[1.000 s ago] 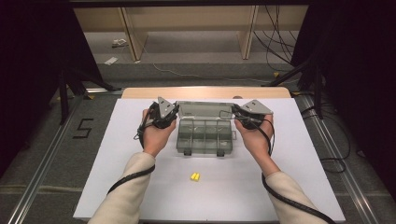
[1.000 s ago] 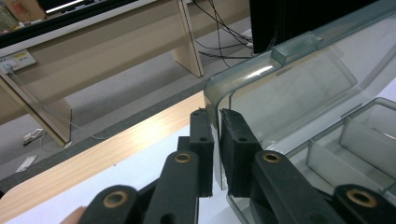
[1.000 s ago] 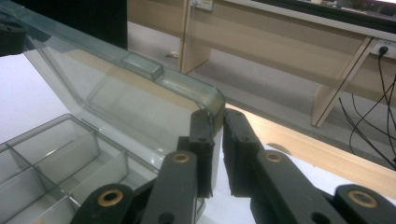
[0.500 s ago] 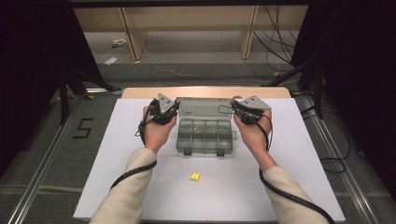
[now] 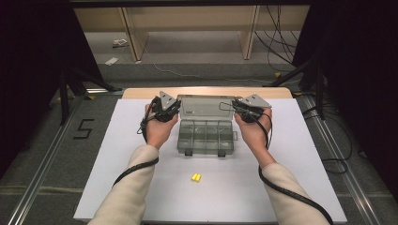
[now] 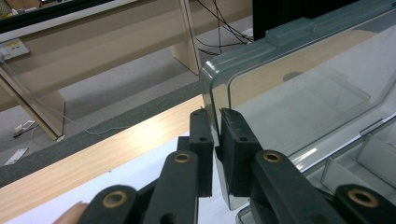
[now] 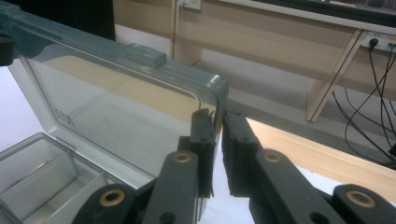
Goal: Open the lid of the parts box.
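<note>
One clear plastic compartment box (image 5: 205, 136) lies open on the white table (image 5: 117, 154), with one lid (image 5: 202, 107) raised at its far side. Along the box's near row, four compartments can be counted; the row behind them is too unclear to count. Two dark latches (image 5: 187, 152) sit on the box's near edge. Two small yellow pieces (image 5: 195, 177) lie together, nearer the person than the box. Two grippers flank the box: the left gripper (image 5: 165, 108) and the right gripper (image 5: 244, 108), one at each lid corner.

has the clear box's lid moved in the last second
Cannot tell. In the high view the lid stands raised between the left gripper and right gripper, its top edge near the table's wooden strip as before.
</note>
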`<state>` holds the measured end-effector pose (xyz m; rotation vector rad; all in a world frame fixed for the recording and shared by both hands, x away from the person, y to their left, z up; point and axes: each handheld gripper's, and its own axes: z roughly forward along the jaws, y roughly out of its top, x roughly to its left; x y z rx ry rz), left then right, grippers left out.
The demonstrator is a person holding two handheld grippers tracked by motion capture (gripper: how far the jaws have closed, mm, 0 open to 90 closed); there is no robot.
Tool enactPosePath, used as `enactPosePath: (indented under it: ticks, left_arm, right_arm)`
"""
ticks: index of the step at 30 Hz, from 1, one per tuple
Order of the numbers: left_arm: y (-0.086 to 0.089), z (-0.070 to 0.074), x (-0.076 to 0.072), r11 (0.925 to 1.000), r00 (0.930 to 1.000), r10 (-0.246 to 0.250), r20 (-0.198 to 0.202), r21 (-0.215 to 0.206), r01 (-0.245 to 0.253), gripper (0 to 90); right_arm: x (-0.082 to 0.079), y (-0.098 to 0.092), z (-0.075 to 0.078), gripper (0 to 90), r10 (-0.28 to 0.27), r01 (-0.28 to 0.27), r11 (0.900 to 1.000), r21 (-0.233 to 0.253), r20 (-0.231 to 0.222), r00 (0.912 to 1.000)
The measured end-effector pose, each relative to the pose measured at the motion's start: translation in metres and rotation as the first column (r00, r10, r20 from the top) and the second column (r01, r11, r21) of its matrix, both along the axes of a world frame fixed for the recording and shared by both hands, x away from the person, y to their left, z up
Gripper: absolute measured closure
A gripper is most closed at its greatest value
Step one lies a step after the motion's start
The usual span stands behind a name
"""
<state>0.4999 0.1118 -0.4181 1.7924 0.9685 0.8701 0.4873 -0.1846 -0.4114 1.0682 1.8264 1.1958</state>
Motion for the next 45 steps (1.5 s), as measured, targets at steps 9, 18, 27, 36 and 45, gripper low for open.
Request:
enactPosePath:
  ticks: [9,18,27,36,45]
  left_arm:
    - [0.0,-0.001,0.006,0.9999,0.9999,0.001,-0.014,-0.017,-0.002,83.3]
    - [-0.001,-0.002,0.01,0.9999,0.9998,0.009,-0.017,-0.012,-0.009,83.2]
    - [-0.002,-0.005,0.013,0.9998,0.9996,0.012,-0.025,-0.016,-0.012,83.0]
    - [-0.002,-0.009,0.016,0.9998,0.9992,0.014,-0.039,-0.015,-0.014,83.0]
    - [-0.002,-0.012,0.018,0.9997,0.9986,0.013,-0.051,-0.019,-0.014,83.0]
  right_arm:
    - [0.005,0.001,-0.002,84.5,-0.016,0.016,1.0,0.012,0.001,0.9999]
    - [0.01,0.001,-0.004,84.7,-0.027,0.027,0.999,0.022,-0.007,0.9996]
    - [0.014,0.002,-0.008,84.7,-0.037,0.038,0.999,0.026,-0.02,0.9991]
    - [0.016,0.003,-0.015,84.7,-0.041,0.042,0.999,0.022,-0.034,0.9986]
    - [0.018,0.003,-0.02,84.7,-0.045,0.046,0.999,0.017,-0.057,0.9974]
